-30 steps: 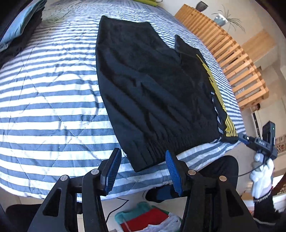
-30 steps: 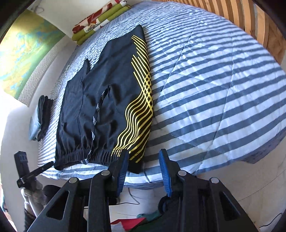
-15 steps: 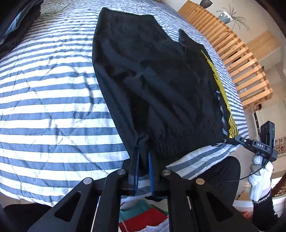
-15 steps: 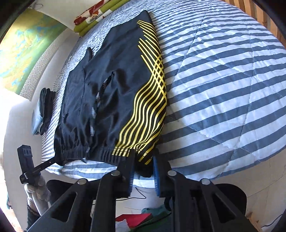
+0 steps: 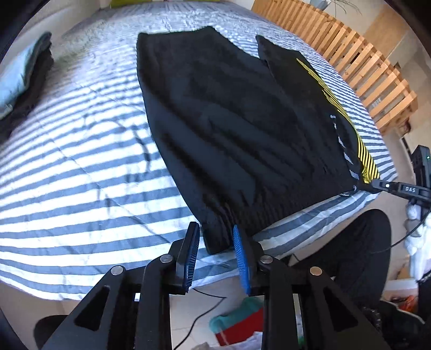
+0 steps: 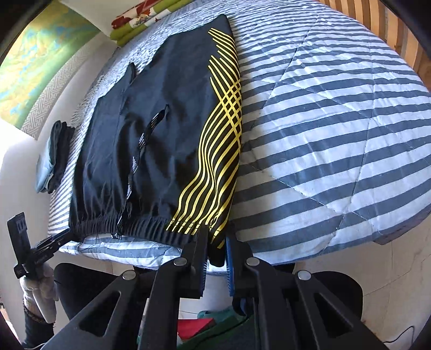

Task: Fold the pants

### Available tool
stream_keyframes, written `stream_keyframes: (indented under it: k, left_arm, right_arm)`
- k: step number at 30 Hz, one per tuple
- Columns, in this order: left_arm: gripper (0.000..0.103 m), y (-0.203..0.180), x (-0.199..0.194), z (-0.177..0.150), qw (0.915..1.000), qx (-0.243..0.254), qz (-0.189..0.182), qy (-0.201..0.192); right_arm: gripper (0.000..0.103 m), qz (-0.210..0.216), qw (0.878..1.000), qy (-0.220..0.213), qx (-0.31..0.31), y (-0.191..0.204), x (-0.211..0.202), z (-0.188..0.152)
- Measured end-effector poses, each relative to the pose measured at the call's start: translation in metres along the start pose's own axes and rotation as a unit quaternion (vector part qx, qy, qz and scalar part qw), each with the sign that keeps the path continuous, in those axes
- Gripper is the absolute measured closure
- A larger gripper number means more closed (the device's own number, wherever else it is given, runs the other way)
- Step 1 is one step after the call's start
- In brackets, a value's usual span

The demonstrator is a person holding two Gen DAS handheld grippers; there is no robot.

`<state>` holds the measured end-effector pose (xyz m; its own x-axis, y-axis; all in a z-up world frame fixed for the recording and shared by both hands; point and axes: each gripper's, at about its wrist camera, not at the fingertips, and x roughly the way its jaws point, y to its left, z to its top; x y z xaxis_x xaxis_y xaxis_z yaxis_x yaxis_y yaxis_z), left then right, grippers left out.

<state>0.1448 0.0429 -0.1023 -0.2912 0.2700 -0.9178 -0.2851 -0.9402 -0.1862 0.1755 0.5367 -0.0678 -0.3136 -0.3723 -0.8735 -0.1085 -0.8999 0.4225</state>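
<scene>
Black pants point(image 5: 237, 129) with yellow wavy lines point(image 6: 215, 161) down one side lie flat on the striped bed, waistband toward me. My left gripper point(image 5: 215, 250) is open. The waistband's left corner point(image 5: 218, 237) sits loose between its blue pads point(image 5: 241, 258). My right gripper point(image 6: 215, 258) is shut on the waistband's right corner, just below the yellow lines. The right gripper point(image 5: 388, 185) also shows in the left wrist view, at that far corner. The left gripper point(image 6: 54, 239) appears in the right wrist view at the other corner, held by a gloved hand point(image 6: 40, 293).
The blue-and-white striped quilt point(image 6: 336, 134) covers the bed. Folded dark and light-blue clothes point(image 5: 21, 78) lie at its left side. A wooden slatted frame point(image 5: 350, 53) runs along the right. Rolled green and red cloth point(image 6: 142, 18) sits at the far end. Bright clothes point(image 5: 242, 323) lie on the floor.
Both grippers closed on the waistband corners half a second ago. Since then the left gripper has opened and let go of its corner; the right one still holds its corner.
</scene>
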Motion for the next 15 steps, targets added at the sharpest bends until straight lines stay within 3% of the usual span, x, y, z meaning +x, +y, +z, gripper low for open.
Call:
stream_keyframes:
  k: [4, 6, 9, 11, 15]
  left_arm:
    - [0.075, -0.004, -0.033, 0.001, 0.9977, 0.026, 0.046, -0.044]
    - [0.075, -0.017, -0.048, 0.004, 0.9956, 0.054, 0.041, -0.065]
    - [0.073, -0.063, -0.056, 0.013, 0.9886, 0.128, 0.017, -0.077]
    - [0.059, -0.107, -0.051, 0.018, 0.9808, 0.178, -0.008, -0.079]
    - [0.057, -0.219, -0.023, 0.03, 0.957, 0.269, -0.08, -0.073]
  right_arm:
    - [0.079, 0.023, 1.0, -0.016, -0.006, -0.004, -0.02, -0.004]
    - [0.078, 0.035, 0.998, -0.041, 0.012, -0.013, -0.035, -0.004]
    - [0.078, 0.05, 0.995, -0.068, 0.047, -0.028, -0.049, -0.001]
    - [0.078, 0.05, 0.994, -0.08, 0.058, -0.036, -0.055, 0.0]
    - [0.078, 0.059, 0.993, -0.081, 0.07, -0.042, -0.056, 0.002]
